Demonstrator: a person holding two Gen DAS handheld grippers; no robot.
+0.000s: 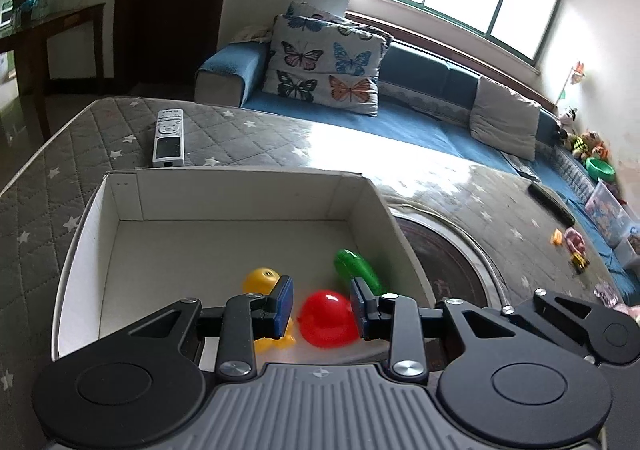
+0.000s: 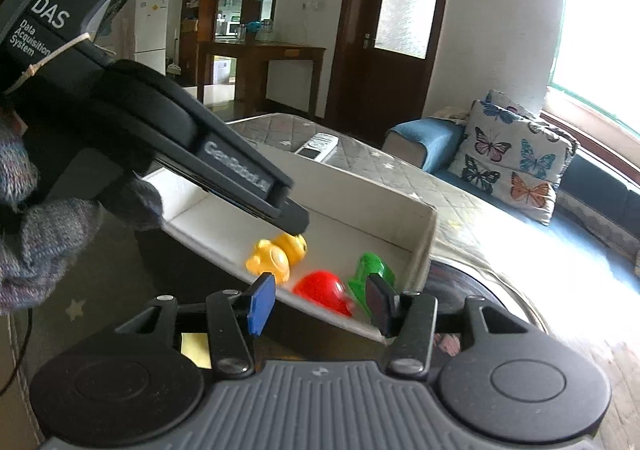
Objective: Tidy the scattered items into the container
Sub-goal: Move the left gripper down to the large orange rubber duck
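Left wrist view shows the left tool point(image 1: 322, 308) spread wide above a red toy point(image 1: 328, 318), which lies inside the white box point(image 1: 224, 190) on the desk with a yellow toy point(image 1: 261, 279) and a green toy point(image 1: 356, 268). The right tool point(image 2: 320, 304) gapes empty at the box's near wall; bumping that wall could shove or tip the light box.

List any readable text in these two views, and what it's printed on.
"DAS" – on the body of the left claw unit, seen in the right wrist view.
"Data Acquisition System" – same body, below "DAS".
"GenRobot.AI" – on that unit's dark arm; last letters are blurred, so uncertain.
Remote control: button markings too small to read.
Left wrist view: nothing else legible.
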